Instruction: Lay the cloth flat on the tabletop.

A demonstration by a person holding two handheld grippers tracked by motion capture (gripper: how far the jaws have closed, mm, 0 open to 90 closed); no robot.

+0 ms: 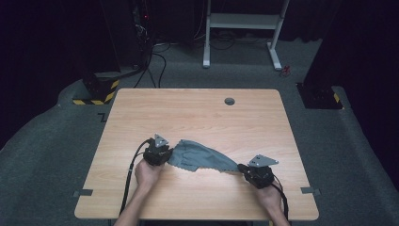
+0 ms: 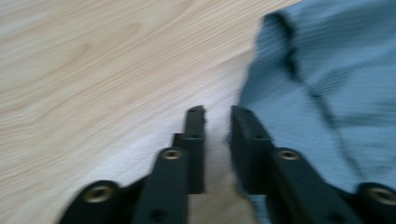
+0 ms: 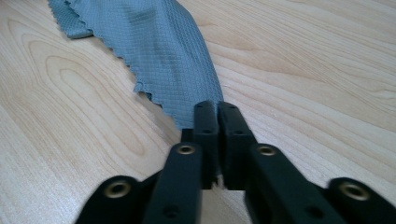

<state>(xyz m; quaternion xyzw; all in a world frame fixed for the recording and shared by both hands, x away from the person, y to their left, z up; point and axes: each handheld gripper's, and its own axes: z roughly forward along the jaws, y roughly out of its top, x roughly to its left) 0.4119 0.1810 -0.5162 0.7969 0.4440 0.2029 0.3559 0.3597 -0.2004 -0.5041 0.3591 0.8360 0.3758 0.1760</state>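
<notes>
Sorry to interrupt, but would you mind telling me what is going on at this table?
A person is handling a grey cloth on a wooden table with a claw in each hand. The right claw is shut on one end of the cloth. The left claw sits at the other end with a gap between its jaws; the cloth lies beside its right jaw and is not pinched. The cloth lies stretched between the two.
</notes>
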